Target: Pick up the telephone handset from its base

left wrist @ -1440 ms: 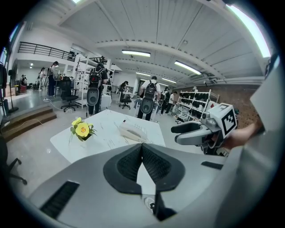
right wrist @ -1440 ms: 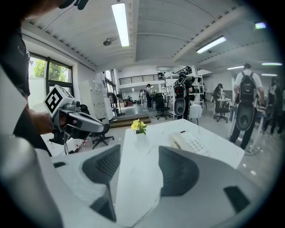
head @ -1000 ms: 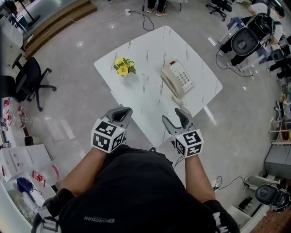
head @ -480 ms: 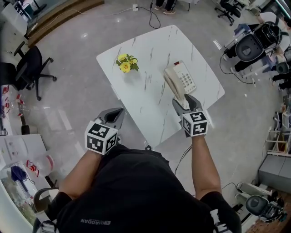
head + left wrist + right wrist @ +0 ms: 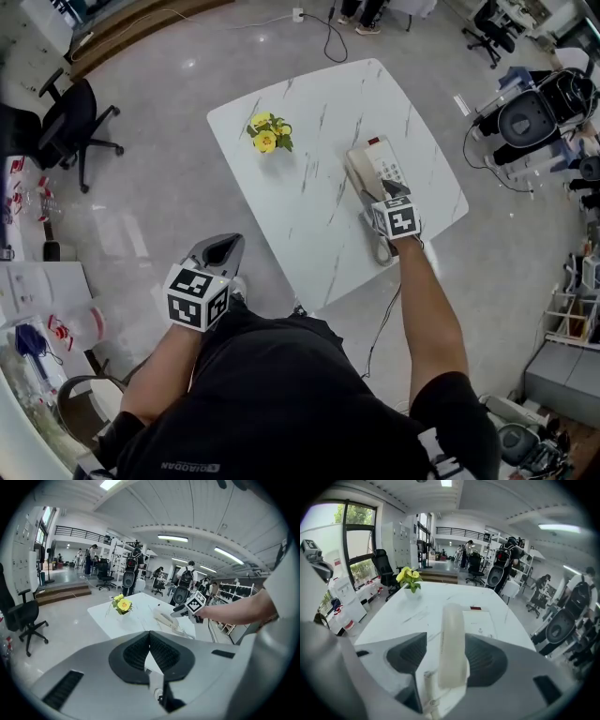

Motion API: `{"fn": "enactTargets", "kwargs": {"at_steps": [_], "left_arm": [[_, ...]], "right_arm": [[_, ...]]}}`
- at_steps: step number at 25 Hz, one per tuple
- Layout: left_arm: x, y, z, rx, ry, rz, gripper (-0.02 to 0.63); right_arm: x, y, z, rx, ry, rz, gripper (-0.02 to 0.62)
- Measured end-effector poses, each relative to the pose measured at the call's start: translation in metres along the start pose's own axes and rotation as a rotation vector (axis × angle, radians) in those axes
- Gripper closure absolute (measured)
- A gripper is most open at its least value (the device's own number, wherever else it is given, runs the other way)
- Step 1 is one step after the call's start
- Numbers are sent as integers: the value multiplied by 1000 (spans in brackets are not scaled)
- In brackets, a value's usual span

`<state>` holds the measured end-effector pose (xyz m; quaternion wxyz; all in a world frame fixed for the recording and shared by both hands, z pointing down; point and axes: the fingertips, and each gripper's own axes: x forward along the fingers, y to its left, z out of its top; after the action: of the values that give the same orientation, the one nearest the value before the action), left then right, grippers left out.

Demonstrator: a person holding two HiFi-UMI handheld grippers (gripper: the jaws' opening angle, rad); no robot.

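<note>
My right gripper [image 5: 390,190] straddles the cream plastic telephone handset [image 5: 452,634], jaws apart, ready to clamp; my left gripper [image 5: 227,246] hangs clear, jaws together, empty.

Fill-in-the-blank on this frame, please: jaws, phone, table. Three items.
1. The right gripper has its jaws ___ on either side of the handset.
2. The left gripper, off the table, has its jaws ___.
3. The flowers on the table are ___.
Missing: open; shut; yellow.
</note>
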<state>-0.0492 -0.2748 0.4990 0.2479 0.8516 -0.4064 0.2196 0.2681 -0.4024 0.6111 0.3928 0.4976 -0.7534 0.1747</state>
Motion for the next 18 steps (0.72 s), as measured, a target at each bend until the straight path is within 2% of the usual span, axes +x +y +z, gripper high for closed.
{"fn": "enactTargets", "kwargs": {"at_steps": [4, 8, 11, 18], "left_arm": [[-3, 0, -9, -47, 7, 25, 602], [-6, 3, -13, -111, 4, 21, 603], [-8, 5, -16, -111, 6, 32, 603], [-10, 9, -23, -112, 26, 43, 603]], "right_arm": [[22, -19, -3, -9, 61, 15, 344], [42, -23, -4, 28, 121, 47, 344], [52, -18, -1, 42, 154, 83, 344], [75, -16, -9, 3, 266, 86, 344]]}}
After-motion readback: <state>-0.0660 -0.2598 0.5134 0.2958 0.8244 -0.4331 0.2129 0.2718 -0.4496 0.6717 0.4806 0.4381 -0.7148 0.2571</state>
